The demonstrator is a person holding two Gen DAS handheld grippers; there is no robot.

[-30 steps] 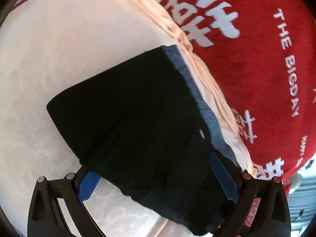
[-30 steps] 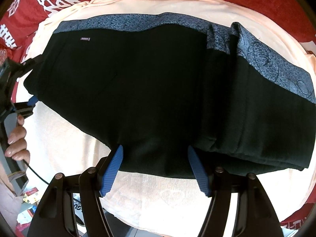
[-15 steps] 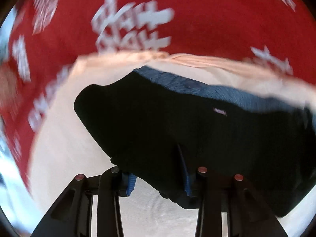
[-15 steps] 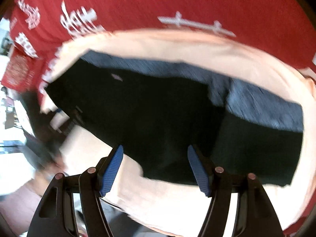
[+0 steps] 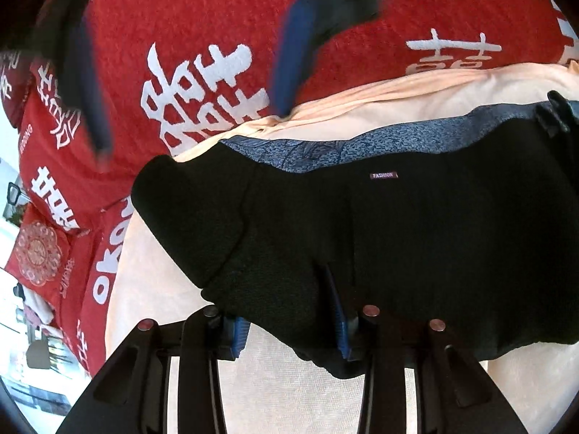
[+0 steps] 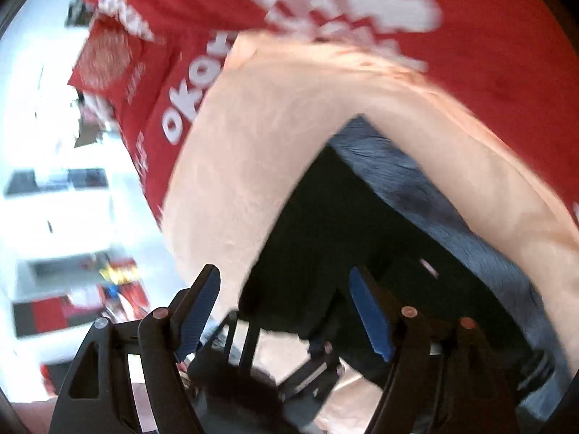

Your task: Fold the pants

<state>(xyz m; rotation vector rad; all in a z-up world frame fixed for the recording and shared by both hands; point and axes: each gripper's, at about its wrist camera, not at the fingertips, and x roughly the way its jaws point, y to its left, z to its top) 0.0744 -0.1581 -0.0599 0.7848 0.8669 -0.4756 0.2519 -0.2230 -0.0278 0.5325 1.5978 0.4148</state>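
1. Far left of the left wrist view: a red plush blanket with white printed characters fills the upper left of the frame. A peach-coloured cloth sheet lies over it and carries the garment.
2. Centre of the same view: the black knit pants with a blue-grey patterned waistband lie on the sheet. The long axis runs left to right across the frame, waistband along the far edge, with a small "FASHION" label just below it.
3. Lower centre: the left gripper sits at the near edge of the pants. Its blue-padded fingers stand narrow, with a bunch of black fabric held between them.
4. Top centre: the right gripper appears as a blurred blue-and-black shape above the blanket, well apart from the pants.
5. Right wrist view, lower centre: the right gripper's fingers stand wide and hold nothing. The pants lie ahead and to the right of the frame.
6. Judgement: the left gripper is nearer and has the hold; a fold would likely carry its edge along or across the long axis.
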